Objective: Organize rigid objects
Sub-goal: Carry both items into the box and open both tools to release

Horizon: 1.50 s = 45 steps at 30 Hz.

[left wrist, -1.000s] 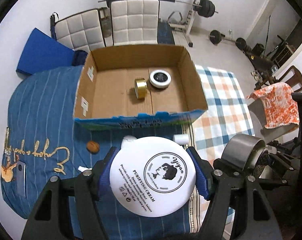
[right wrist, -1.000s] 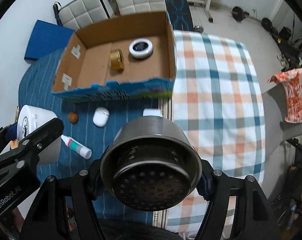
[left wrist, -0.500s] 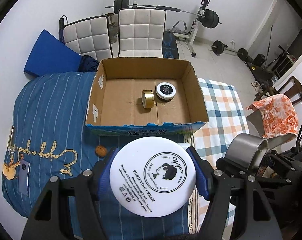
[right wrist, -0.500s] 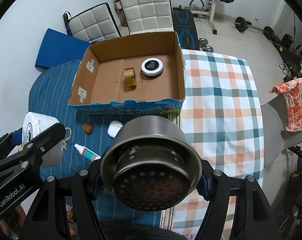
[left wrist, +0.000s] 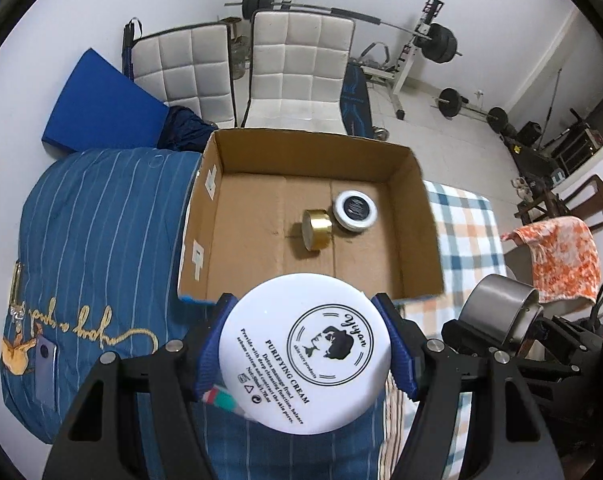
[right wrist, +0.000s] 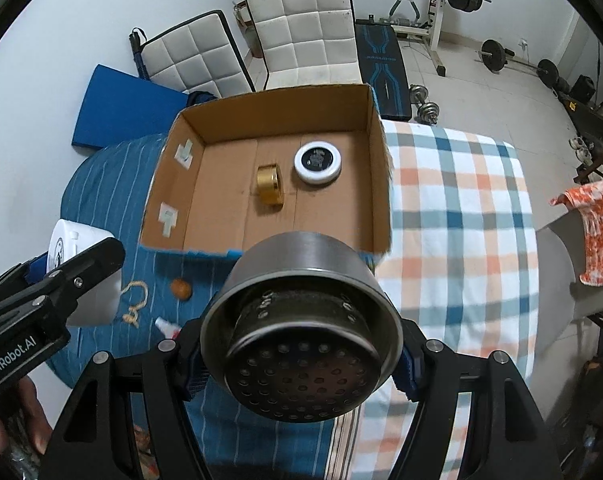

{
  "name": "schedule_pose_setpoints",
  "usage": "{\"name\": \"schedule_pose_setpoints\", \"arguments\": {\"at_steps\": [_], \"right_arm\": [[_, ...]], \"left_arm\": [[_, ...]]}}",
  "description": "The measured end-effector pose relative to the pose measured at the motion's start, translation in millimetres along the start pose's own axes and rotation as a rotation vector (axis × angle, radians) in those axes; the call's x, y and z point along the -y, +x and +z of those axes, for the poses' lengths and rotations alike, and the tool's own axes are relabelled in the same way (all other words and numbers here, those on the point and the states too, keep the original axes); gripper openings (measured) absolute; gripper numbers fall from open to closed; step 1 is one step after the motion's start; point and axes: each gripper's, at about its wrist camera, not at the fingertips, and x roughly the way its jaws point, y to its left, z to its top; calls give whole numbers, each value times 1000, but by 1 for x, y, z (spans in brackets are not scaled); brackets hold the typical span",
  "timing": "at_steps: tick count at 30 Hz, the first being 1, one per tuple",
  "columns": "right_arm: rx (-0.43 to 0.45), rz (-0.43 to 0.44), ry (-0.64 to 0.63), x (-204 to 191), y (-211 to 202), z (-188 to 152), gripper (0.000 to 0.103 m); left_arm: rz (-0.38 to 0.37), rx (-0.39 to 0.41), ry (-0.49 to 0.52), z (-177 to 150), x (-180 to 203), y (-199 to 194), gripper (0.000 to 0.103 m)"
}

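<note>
My left gripper (left wrist: 305, 354) is shut on a white cream jar (left wrist: 305, 352) and holds it above the near wall of an open cardboard box (left wrist: 433, 248). In the box lie a gold tin (left wrist: 316, 234) and a white-rimmed black jar (left wrist: 355, 211). My right gripper (right wrist: 301, 344) is shut on a steel perforated cup (right wrist: 301, 332), held above the box's (right wrist: 377, 152) near right corner. The gold tin (right wrist: 269, 184) and black jar (right wrist: 317, 162) show there too. The cup also shows at the right of the left wrist view (left wrist: 497, 316).
The box sits on a blue striped cloth (left wrist: 93, 240) beside a checked cloth (right wrist: 461, 208). A small brown ball (right wrist: 180, 289), a tube (right wrist: 166, 326) and a phone (left wrist: 45, 364) lie on the blue cloth. Two white chairs (left wrist: 297, 68) stand behind; gym gear beyond.
Both grippers have risen and moved forward toward the box with their loads. The box's near wall is now partly hidden under the jar and the cup.
</note>
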Motion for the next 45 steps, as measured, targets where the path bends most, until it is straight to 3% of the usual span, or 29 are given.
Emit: {"name": "schedule_pose_setpoints", "arguments": {"at_steps": [8,16,20,31,40,45], "right_arm": [[-95,-24,22,2,97,70,73],[-248,-77,56,15,211,105,73],[-312,-93,68,19,247,113,73],[-434,-61,78,27,293,112,73],[-450,-76,55,21,305,110,74],[-442,0,42,14,300,111,79]], "left_arm": [[-4,-140,-38,46,-24,93,66],[-9,-324,-84,66,-48,200,66],[-3,-410,-102,66,-59,244,66],[-6,-479,-104,46,-69,280,67],[-3,-492,-115,59,-71,277,67],[-12,-495,-133,65,-70,269,67]]}}
